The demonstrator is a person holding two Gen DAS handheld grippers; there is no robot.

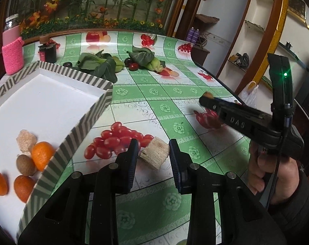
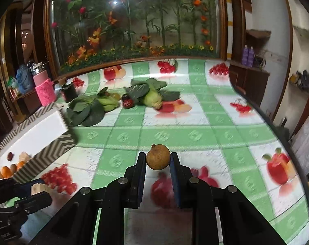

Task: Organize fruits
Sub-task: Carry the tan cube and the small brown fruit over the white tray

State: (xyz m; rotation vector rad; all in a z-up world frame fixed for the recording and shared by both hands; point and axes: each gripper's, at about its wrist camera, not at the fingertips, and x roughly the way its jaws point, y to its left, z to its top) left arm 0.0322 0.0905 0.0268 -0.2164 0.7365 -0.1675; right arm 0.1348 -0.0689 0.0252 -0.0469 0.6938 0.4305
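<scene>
From my left camera I see a counter [image 1: 154, 102] in green-checked, fruit-printed cloth, with a glass-fronted display of fake plants behind. My left gripper [image 1: 153, 153] has its fingers clamped on a pale ridged block [image 1: 154, 153] just above the cloth, right of the striped tray [image 1: 83, 126] holding oranges [image 1: 42, 155]. From my right camera, the right gripper [image 2: 158, 159] pinches a brown round fruit [image 2: 158, 156] at its fingertips, over the counter's near middle. Leafy greens [image 2: 85, 110] lie farther back.
</scene>
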